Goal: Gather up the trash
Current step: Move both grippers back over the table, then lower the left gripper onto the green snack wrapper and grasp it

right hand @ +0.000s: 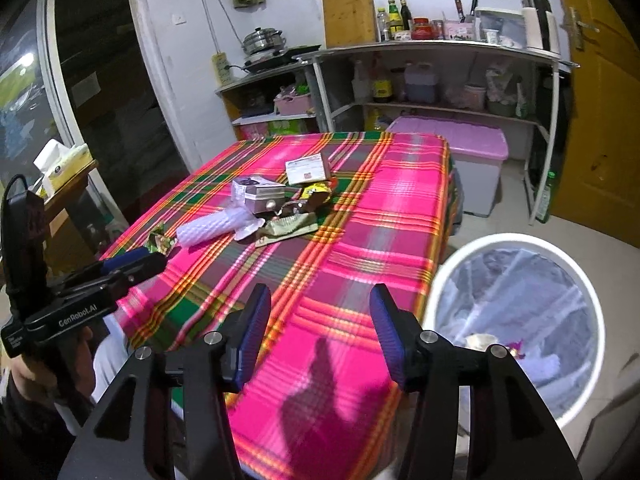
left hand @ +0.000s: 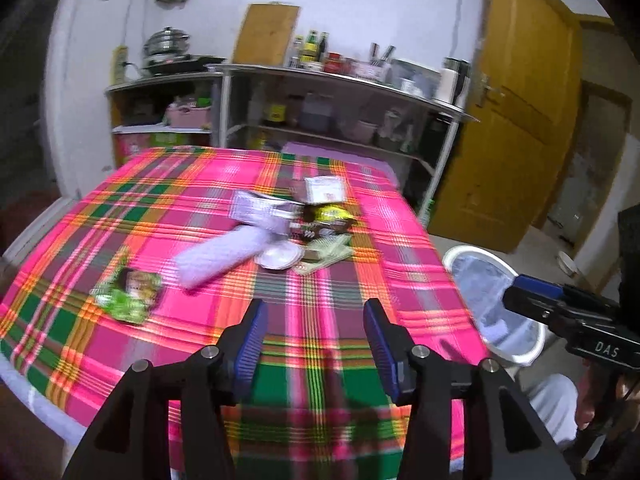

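Plaid-clothed table (right hand: pixel 360 216) bearing clustered trash (right hand: pixel 280 204), lined bin (right hand: pixel 516 300) at its right: both the left gripper (left hand: pixel 316 320) and right gripper (right hand: pixel 320 308), parted and empty, approach for the next pickup.

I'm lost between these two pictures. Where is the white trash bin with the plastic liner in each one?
Left wrist view: the trash bin sits at the right edge, beside the table, partly behind the right gripper.
Right wrist view: the bin fills the lower right, on the floor beside the table's right edge, with some trash already inside.
Shared landmark: the white bubble-wrap roll lying on the pink plaid tablecloth.
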### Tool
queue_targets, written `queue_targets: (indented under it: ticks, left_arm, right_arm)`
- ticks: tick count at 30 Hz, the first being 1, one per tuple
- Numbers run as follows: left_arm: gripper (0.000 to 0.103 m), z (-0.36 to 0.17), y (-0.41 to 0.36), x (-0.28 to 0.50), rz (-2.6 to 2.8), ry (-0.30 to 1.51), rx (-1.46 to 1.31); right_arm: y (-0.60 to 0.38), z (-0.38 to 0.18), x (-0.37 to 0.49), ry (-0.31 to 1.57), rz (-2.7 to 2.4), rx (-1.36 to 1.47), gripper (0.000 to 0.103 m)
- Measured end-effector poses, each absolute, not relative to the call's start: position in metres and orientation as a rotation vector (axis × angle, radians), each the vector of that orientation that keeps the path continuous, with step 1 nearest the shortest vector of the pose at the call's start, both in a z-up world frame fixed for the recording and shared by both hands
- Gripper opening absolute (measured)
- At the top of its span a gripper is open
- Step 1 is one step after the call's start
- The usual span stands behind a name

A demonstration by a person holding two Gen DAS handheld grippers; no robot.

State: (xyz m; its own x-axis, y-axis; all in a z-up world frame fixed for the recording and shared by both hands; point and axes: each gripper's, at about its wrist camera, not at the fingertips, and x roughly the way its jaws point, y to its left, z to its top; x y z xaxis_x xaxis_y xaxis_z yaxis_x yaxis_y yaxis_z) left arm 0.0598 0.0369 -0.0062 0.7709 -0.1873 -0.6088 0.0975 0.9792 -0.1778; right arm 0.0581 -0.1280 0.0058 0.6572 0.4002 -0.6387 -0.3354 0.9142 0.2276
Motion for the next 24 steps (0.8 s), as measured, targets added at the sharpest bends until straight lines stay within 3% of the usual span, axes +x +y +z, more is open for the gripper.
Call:
queue_targets:
  ticks: [10, 13, 24]
  left_arm:
    - [0.052, -0.014, 0.107, 0.083, 0.017, 0.656, -0.164]
    - [0.059, -0.02, 0.126, 0.092, 0.059, 0.66, -0.173]
    - [0.059, -0.05, 0.171, 0.127, 0.12, 0.716, -0.221]
  right_arm:
    - [-0.103, 0.003, 0.096, 0.771, 0.43, 0.086, 0.052]
    - [-0.098, 0.001, 0.108, 0.782, 0.43, 0.086, 0.053]
    - [-0.082, -0.008, 0.153, 0.833, 0.431, 0.094, 0.053]
